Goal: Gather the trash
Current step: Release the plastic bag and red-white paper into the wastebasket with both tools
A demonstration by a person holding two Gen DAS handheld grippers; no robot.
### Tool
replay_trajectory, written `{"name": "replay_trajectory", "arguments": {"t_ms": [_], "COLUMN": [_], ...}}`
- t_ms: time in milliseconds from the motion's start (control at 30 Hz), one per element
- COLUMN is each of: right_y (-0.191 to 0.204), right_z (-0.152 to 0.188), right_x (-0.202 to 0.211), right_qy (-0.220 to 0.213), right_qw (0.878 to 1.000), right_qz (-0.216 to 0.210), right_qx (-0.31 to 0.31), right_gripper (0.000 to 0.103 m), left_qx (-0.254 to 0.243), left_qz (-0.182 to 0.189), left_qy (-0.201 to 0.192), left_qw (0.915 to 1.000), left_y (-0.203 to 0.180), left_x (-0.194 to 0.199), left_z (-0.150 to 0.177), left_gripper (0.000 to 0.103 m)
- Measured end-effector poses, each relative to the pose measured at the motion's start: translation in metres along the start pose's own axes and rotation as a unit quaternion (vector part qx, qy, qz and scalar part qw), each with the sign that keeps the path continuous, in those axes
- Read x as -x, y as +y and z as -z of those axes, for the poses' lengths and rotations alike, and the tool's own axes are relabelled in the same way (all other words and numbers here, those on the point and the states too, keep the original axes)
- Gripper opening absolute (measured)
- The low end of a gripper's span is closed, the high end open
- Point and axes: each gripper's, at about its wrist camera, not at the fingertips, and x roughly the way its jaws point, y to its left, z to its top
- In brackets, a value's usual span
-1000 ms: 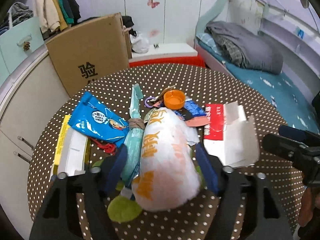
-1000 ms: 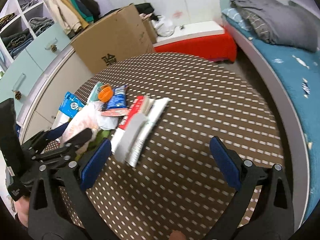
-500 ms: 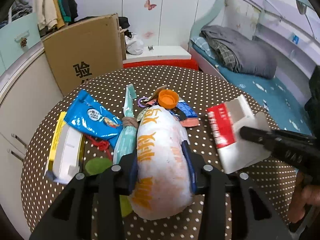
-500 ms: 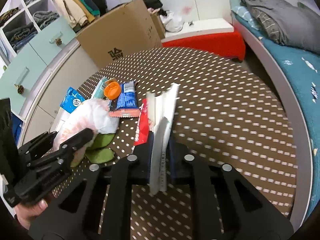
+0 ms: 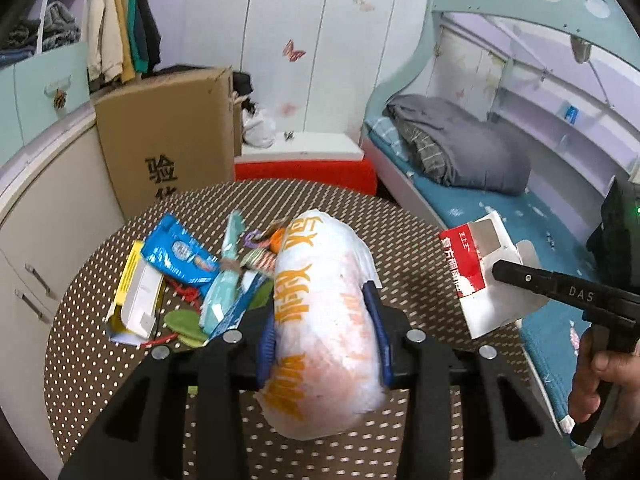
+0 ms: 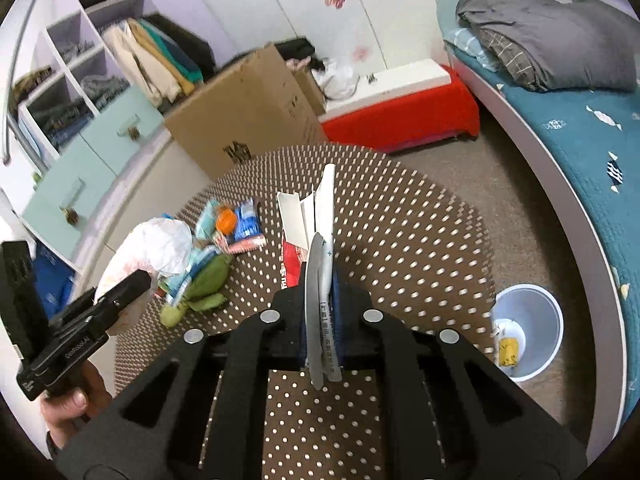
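Two grippers: the left gripper [image 5: 322, 320] at bottom centre of its view, the right gripper [image 6: 320, 312] at bottom centre of its own. One white plastic bag [image 5: 324, 320]. One flattened red and white carton [image 5: 484, 272] at right. One blue snack packet [image 5: 180, 254] at left. One orange bottle cap [image 6: 225, 219]. One round table [image 5: 100, 360]. One white bin [image 6: 528, 332] at lower right. One cardboard box [image 5: 168, 140] at upper left.

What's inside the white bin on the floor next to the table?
The white bin holds a yellow scrap and a pale piece of trash above it. The table's edge covers the bin's near side, so anything there is hidden.
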Motion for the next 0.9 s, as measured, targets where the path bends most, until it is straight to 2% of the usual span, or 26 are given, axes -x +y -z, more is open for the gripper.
{"name": "replay_trajectory", "arguments": {"t_ms": [233,367,500,700,900], "right_y": [-0.035,-0.067,-0.114,-0.190,-0.260], "right_z": [-0.022,-0.030,-0.031,-0.017,0.008], "right_x": [0.058,0.085,0.097,0.079,0.022], "right_qy": [-0.063,-0.091,-0.100,-0.066,0.000], "right_qw": [0.997,0.994,0.990,0.982,0.970], "right_qz": [-0.023,-0.001,0.041,0.111,0.151], "right_qx": [-0.034,-0.054,-0.087,-0.139,-0.191], "right_gripper": [0.010,0.010,0.010,0.010,0.010], "left_qx": [-0.018,-0.038,-0.058,-0.087,-0.118], "left_qz": [0.030,0.052,0.076,0.104,0.125], "left_qy": [-0.030,-0.035,-0.031,-0.007,0.032], "left_qw": [0.9990,0.9974,0.9950,0.9908,0.9846], "left_y": [-0.044,-0.077,-0.113,-0.162,-0.210], "left_x": [0.014,0.011,0.001,-0.029,-0.070], "left_z": [-0.024,-0.032,-0.037,-0.040,-0.035], "left_gripper": [0.039,0.039,0.039,0.039,0.039]}}
